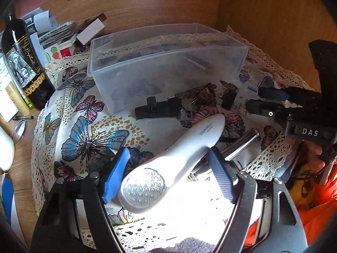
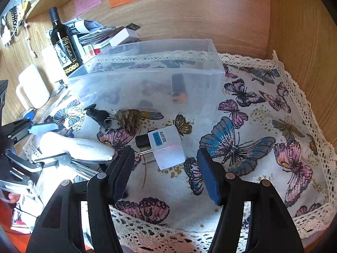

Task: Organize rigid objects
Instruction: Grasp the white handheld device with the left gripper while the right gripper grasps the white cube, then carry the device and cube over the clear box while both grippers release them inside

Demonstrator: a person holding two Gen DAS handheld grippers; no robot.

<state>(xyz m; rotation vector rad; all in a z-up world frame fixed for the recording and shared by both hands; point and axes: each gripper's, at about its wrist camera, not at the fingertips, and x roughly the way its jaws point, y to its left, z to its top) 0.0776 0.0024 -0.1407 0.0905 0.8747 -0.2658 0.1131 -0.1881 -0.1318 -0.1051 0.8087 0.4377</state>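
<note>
Rigid objects, desk lot, on butterfly cloth (image 2: 242,126) w/ lace edge:

1. White handheld device (image 1: 179,158), grille head, long handle. Lies between the pads of our left claw (image 1: 168,172); jaws apart, not yet pinching, pads beside the handle. Also seen in right view (image 2: 78,145).
2. White plug adapter (image 2: 166,147), blue label, metal pins, black piece at its back. Lies just ahead of our right claw (image 2: 164,168); jaws wide apart, nothing held.
3. Black T-shaped part (image 1: 158,109), near bin front wall.
4. Metal cylinder (image 1: 242,143), partly under item 1.
5. Clear plastic bin (image 1: 168,63), at back of cloth; at least one dark item w/ orange end (image 2: 179,90) inside.

Off-lot: wine bottle (image 2: 63,44), papers (image 2: 94,31), cream mug (image 2: 33,86).

Step, as we judge it: pick-up stage, both claws approaching, most items not yet binned. Next move prob. needs left claw to close on item 1's narrow handle, then lift over bin rim; right claw must advance to straddle item 2.

Unclear: bin contents hazy thru frosted walls; brown textured object (image 2: 128,120) w/ keyring not identifiable; item 1 glare-washed at bottom; label text unreadable.
</note>
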